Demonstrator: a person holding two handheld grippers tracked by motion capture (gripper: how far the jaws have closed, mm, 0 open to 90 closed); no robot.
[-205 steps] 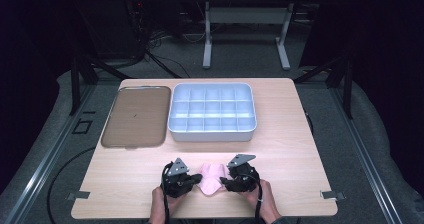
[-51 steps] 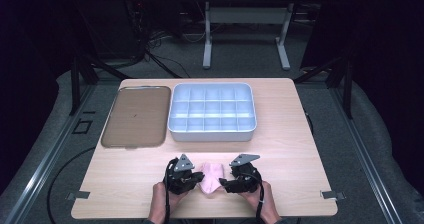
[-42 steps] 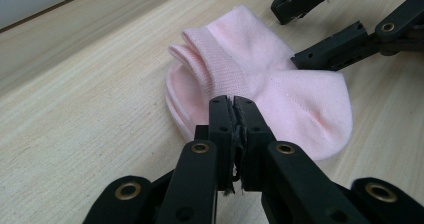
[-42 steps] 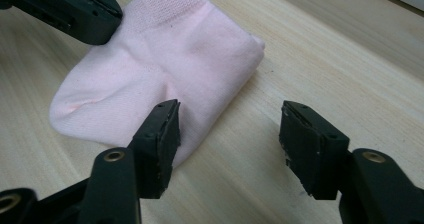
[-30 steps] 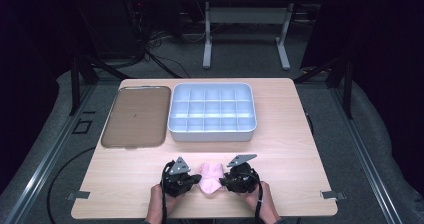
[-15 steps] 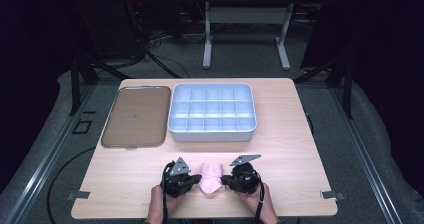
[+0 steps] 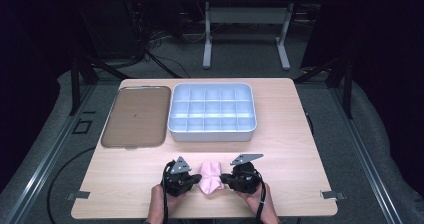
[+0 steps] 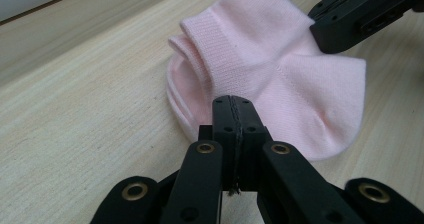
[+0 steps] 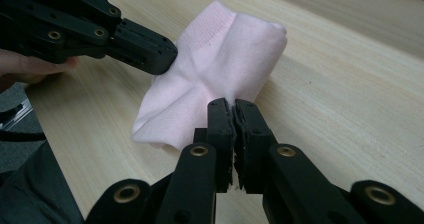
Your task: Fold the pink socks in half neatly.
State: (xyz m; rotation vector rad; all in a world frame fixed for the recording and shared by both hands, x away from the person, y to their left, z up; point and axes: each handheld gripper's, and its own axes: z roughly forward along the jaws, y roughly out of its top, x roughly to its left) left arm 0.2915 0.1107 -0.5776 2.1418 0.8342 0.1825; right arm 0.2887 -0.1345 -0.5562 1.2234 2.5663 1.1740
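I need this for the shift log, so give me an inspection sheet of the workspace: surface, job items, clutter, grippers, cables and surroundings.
Surface: light wooden table, flat and dry as far as seen.
Job's things: pink sock, folded, lying near the front edge between the two grippers.
Clutter: white compartment tray with its cells looking empty; brown flat tray to its left.
Grippers: left gripper with jaws shut at the sock's edge; right gripper with jaws closed, pinching the sock's other edge.
Cables: black cable trailing from the right gripper; more cables on the floor behind.
Surroundings: dark room, a second table's legs behind, grey floor.
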